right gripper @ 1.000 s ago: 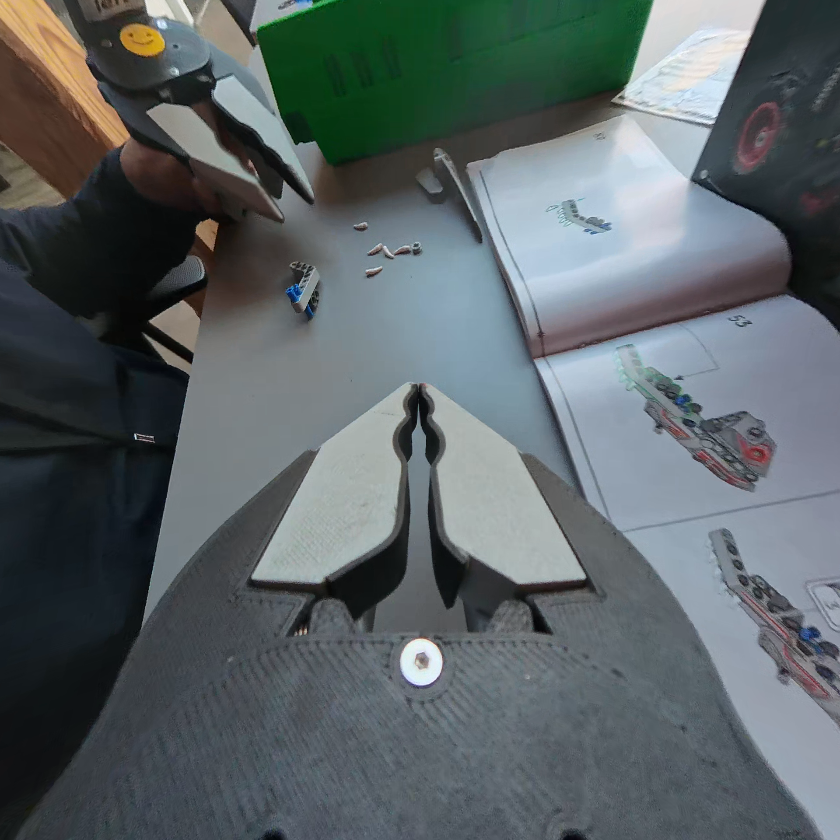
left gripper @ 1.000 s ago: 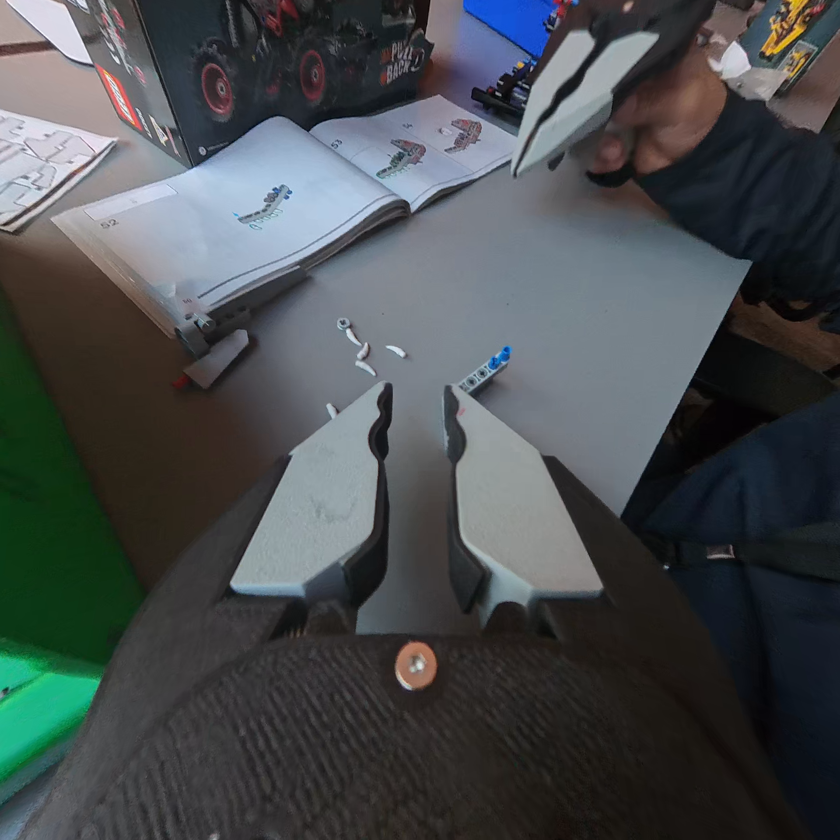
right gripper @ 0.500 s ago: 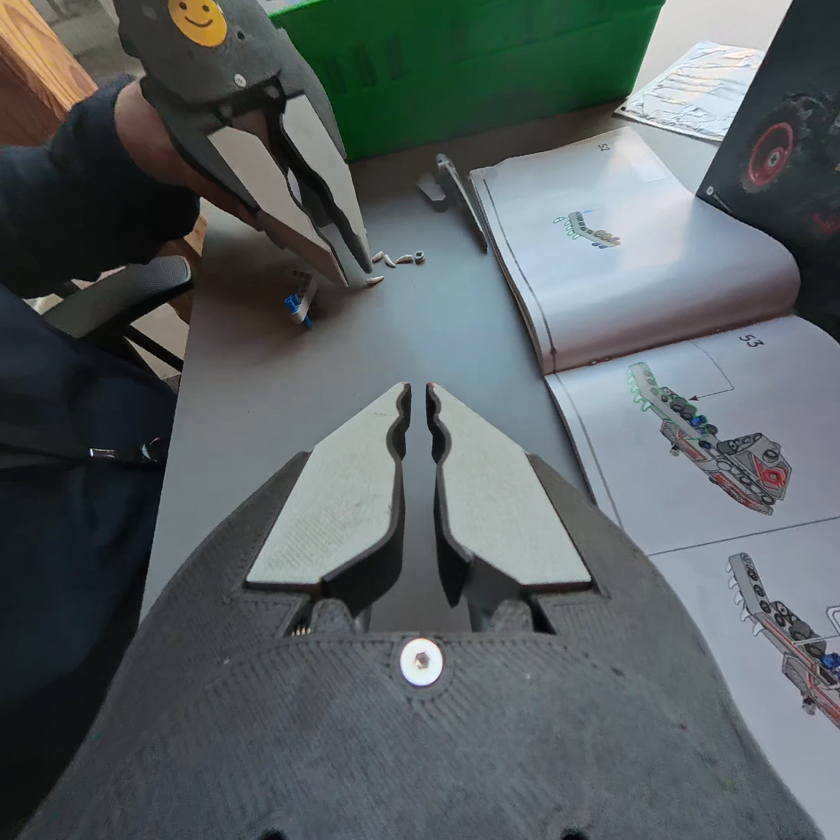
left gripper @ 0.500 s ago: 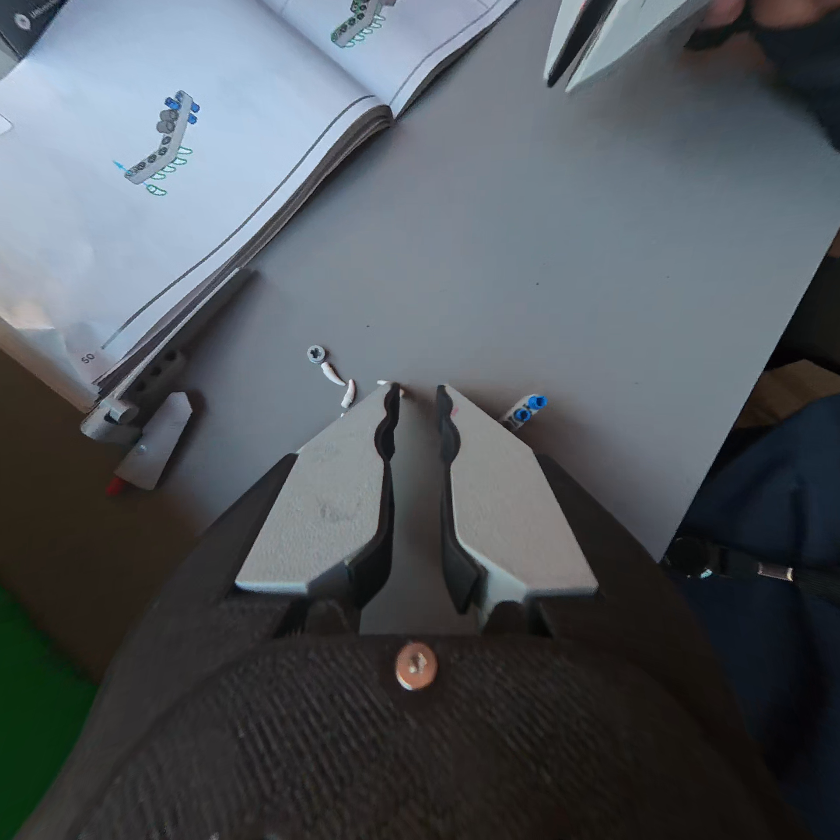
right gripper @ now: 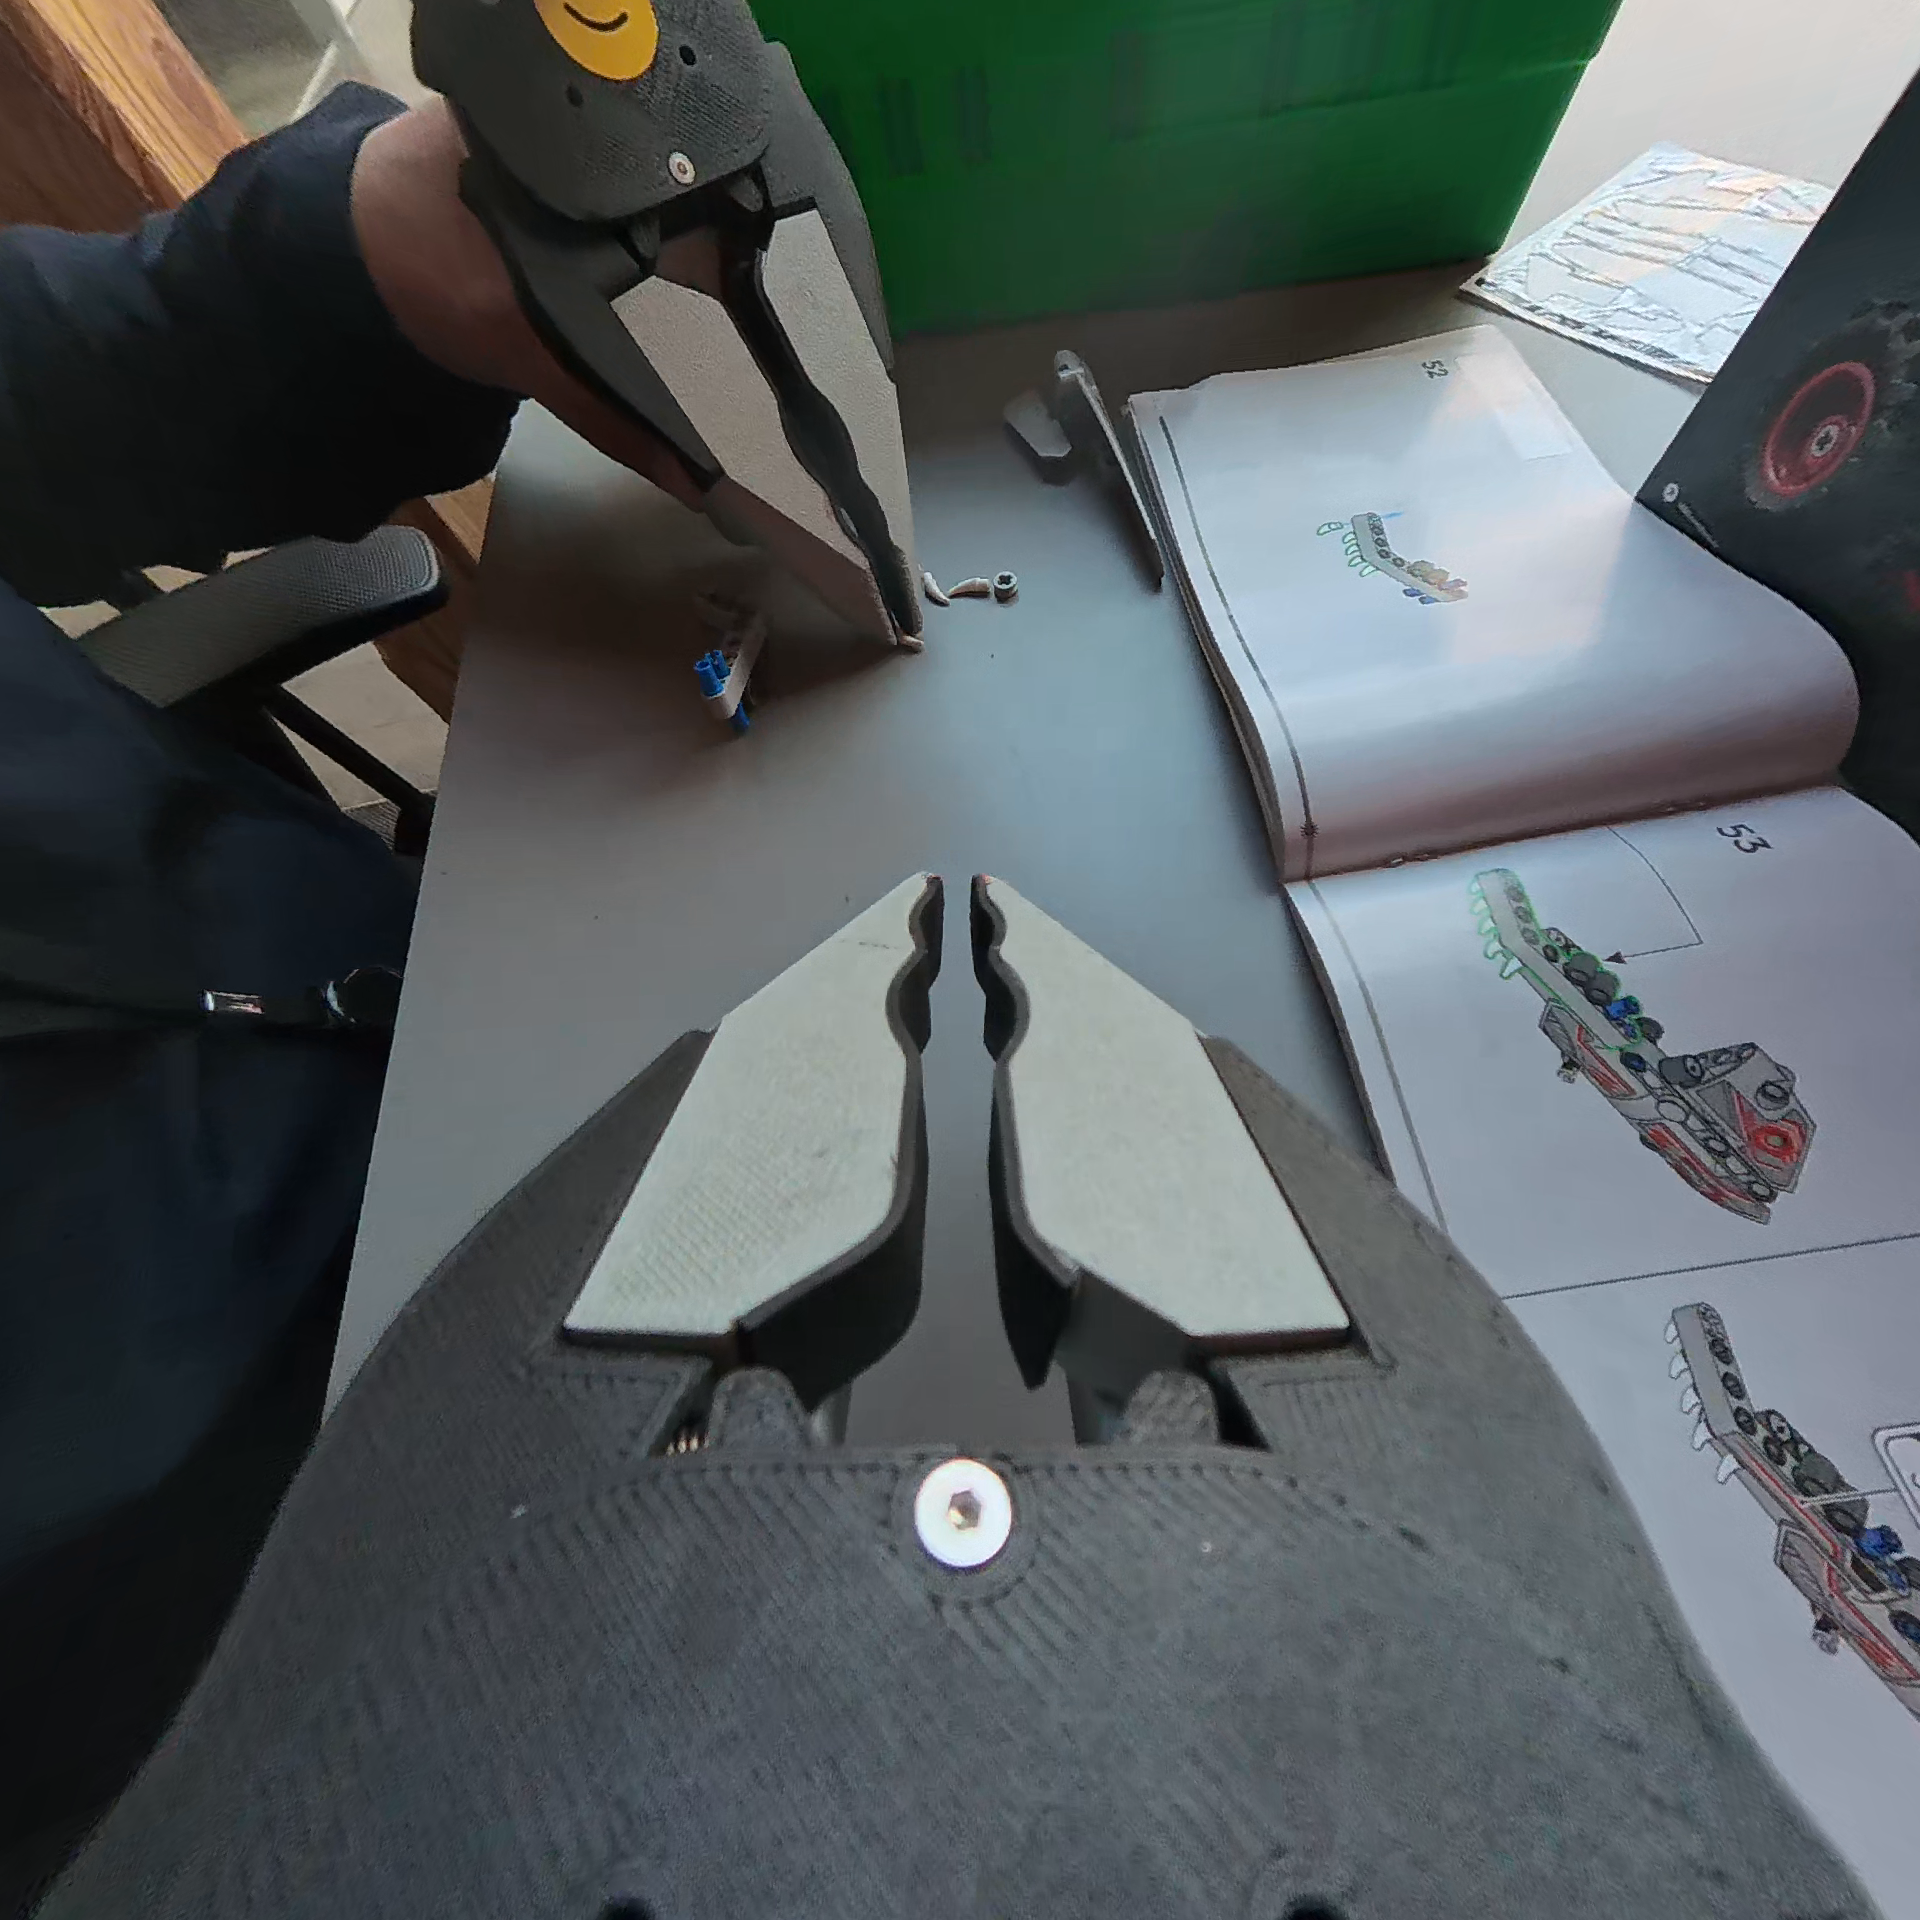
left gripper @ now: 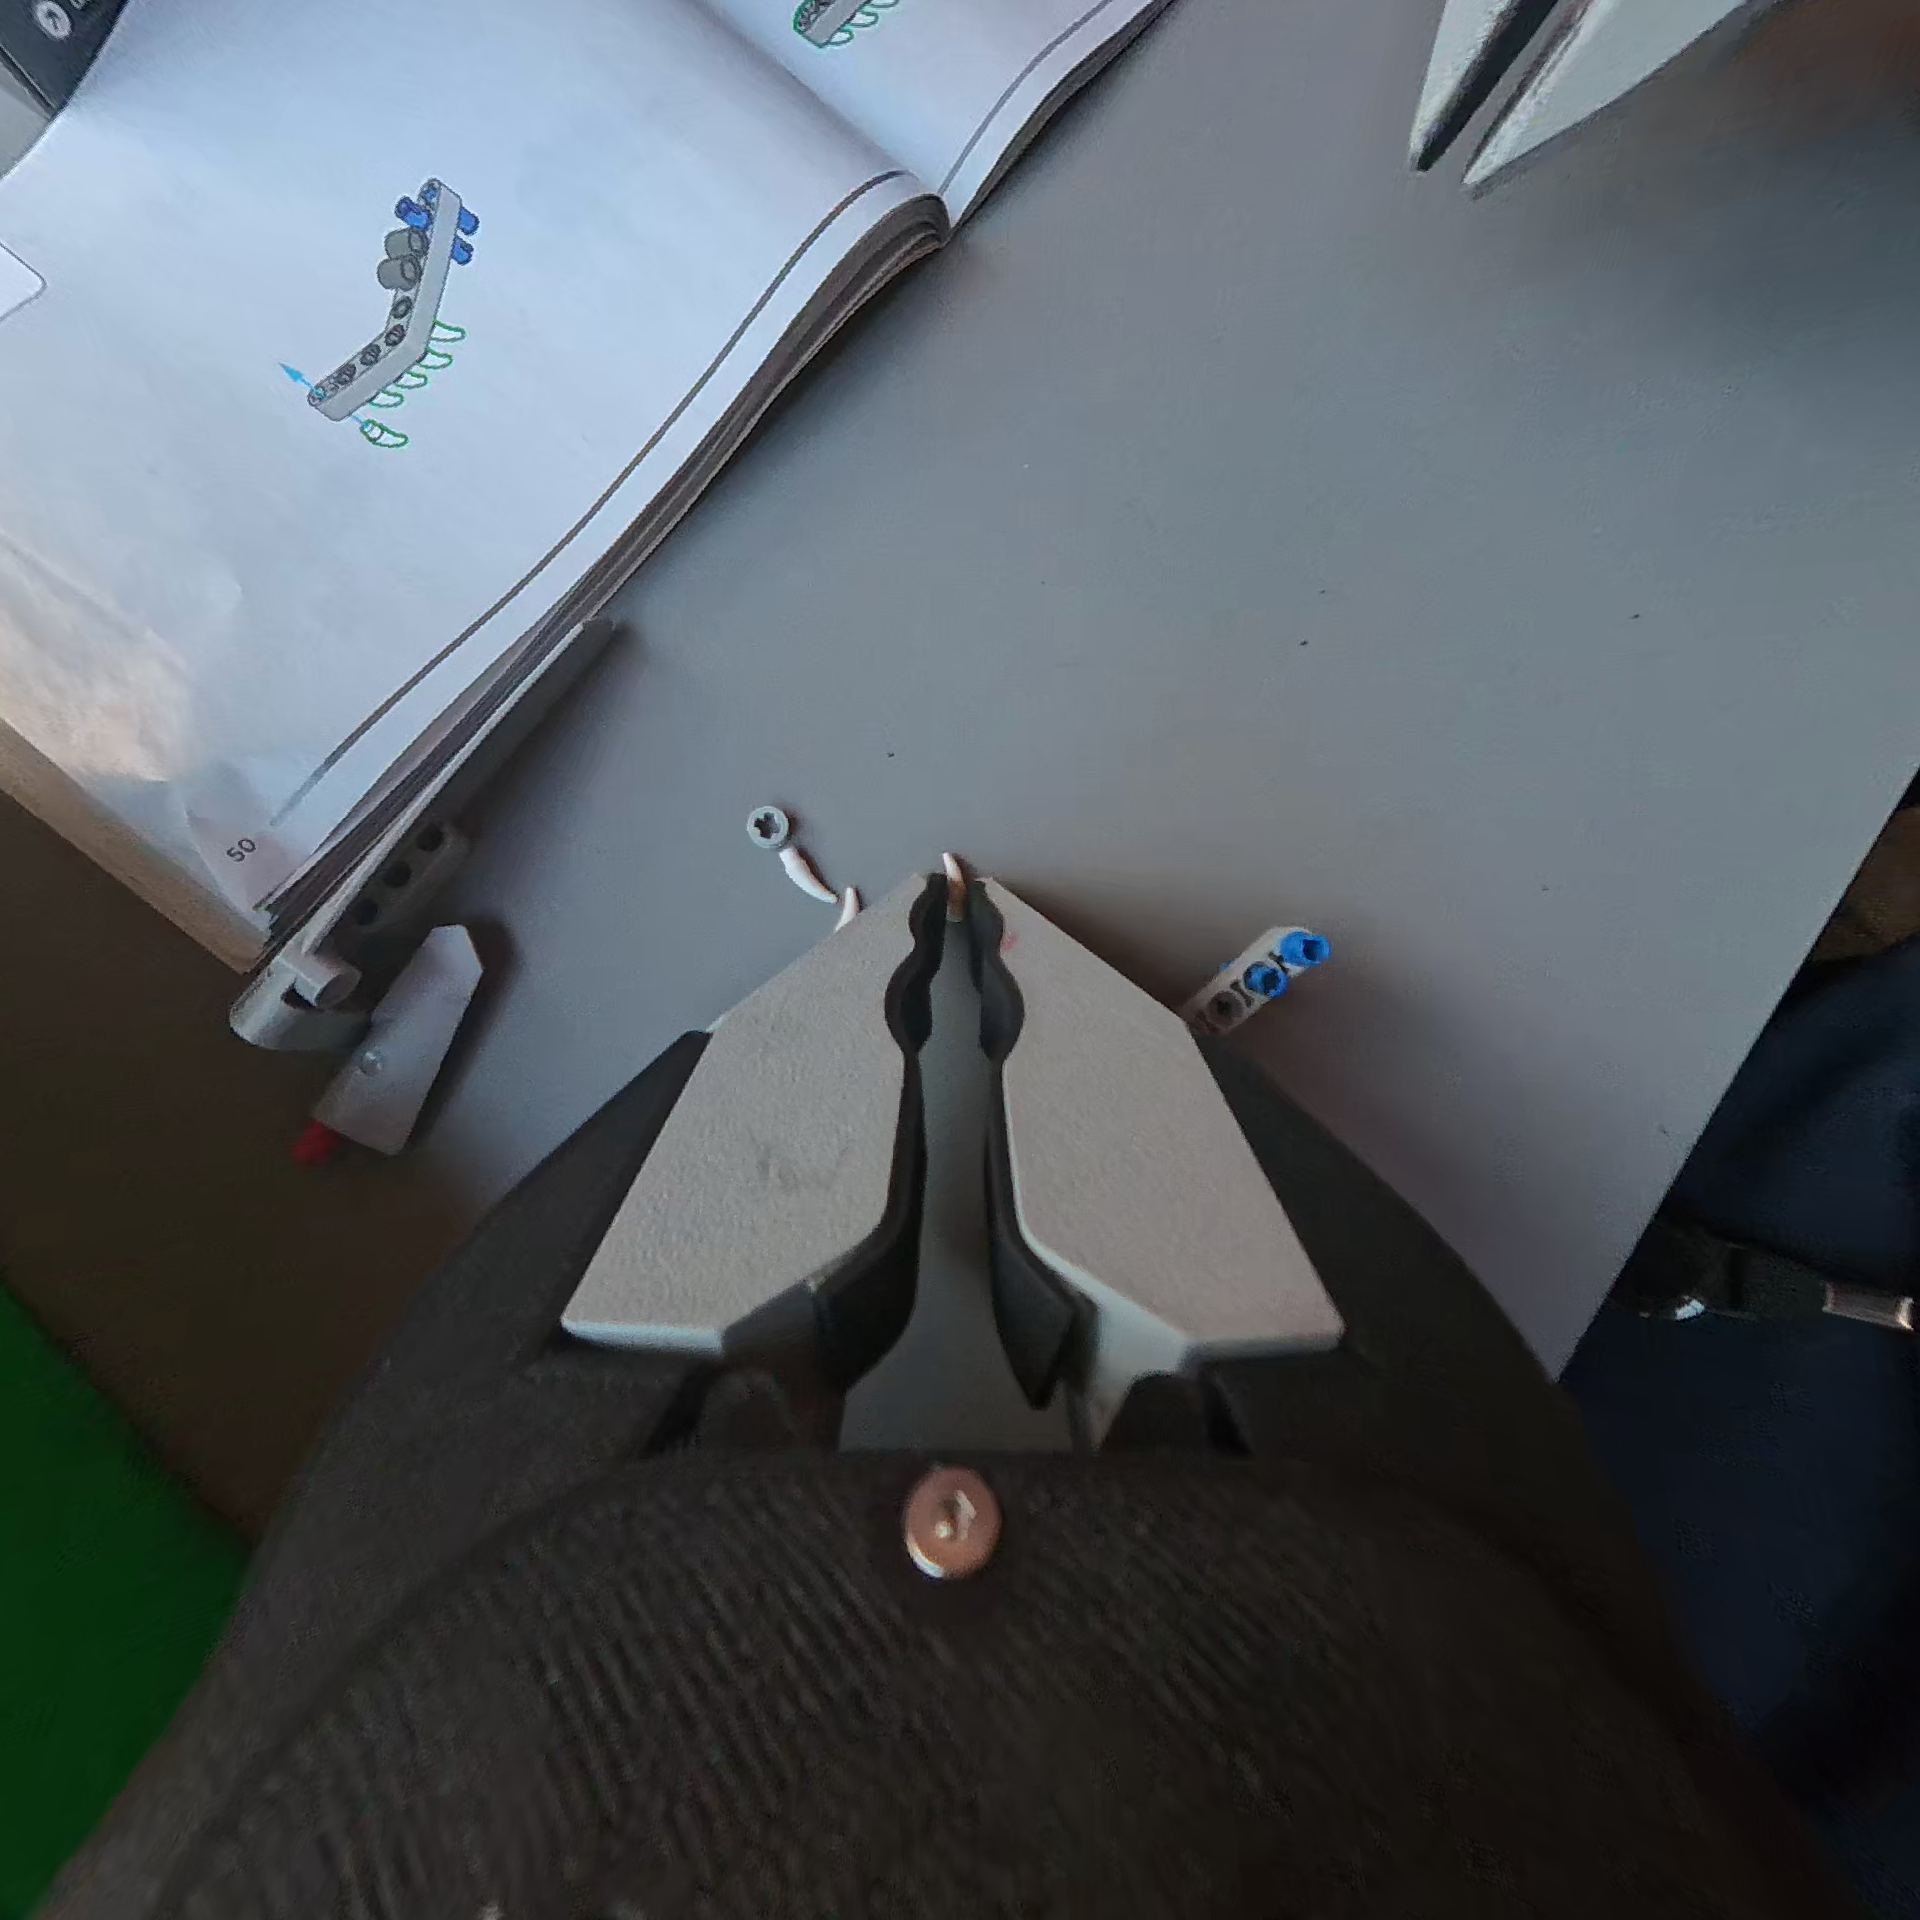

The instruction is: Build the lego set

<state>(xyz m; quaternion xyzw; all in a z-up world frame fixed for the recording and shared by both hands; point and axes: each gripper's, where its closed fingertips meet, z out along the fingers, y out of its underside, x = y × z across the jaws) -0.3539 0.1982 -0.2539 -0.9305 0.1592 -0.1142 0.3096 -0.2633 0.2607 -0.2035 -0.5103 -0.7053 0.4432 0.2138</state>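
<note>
My left gripper (left gripper: 951, 896) is tipped down onto the grey table (left gripper: 1351, 623) and shut on a small white tooth piece (left gripper: 949, 871) that pokes out between its tips. Two more white teeth (left gripper: 808, 875) and a small grey round piece (left gripper: 769, 828) lie just left of it. A short grey beam with blue pins (left gripper: 1259, 975) lies to its right. In the right wrist view the left gripper (right gripper: 902, 634) touches the table beside the teeth (right gripper: 961, 590) and the beam (right gripper: 727, 675). My right gripper (right gripper: 957, 885) hovers over the table, slightly open and empty.
An open instruction booklet (left gripper: 468, 416) (right gripper: 1507, 644) lies beside the parts, with a grey panel piece with a red pin (left gripper: 400, 1039) at its corner. A green bin (right gripper: 1195, 156) stands behind, with a dark set box (right gripper: 1829, 436) at the right. The table edge and a person's lap (left gripper: 1818, 1143) are close by. The gap from one gripper's tips to the other's is roughly 12 centimetres.
My left gripper came down onto the loose teeth and closed on one white tooth. My right gripper opened from shut to a narrow gap and moved slightly closer to the parts.
</note>
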